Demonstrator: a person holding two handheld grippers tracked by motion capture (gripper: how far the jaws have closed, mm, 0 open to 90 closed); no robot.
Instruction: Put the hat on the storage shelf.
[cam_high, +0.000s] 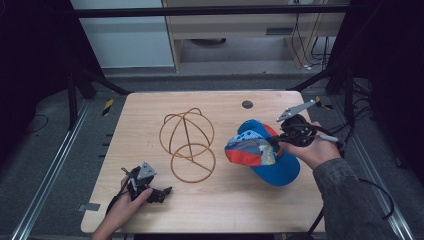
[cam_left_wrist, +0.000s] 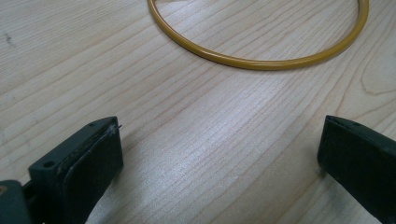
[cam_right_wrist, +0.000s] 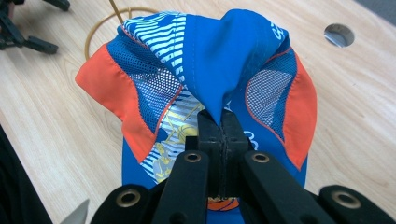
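Note:
A blue cap (cam_high: 260, 150) with orange and striped panels is lifted at the right of the wooden table (cam_high: 150, 107). My right gripper (cam_high: 274, 142) is shut on the cap's crown fabric (cam_right_wrist: 210, 70), and its jaws pinch a fold of it. A yellow wire hat stand (cam_high: 187, 142), with a dome frame over a ring base, stands at the table's middle. My left gripper (cam_high: 167, 190) rests open near the front left edge. Its jaws are wide apart over bare wood, with the stand's ring (cam_left_wrist: 261, 60) just ahead.
A round grommet hole (cam_high: 247, 104) sits at the table's back right. Metal frame rails (cam_high: 55, 165) flank the table on the left. Cables (cam_high: 375, 195) trail off at the right. Bare wood lies between the stand and the front edge.

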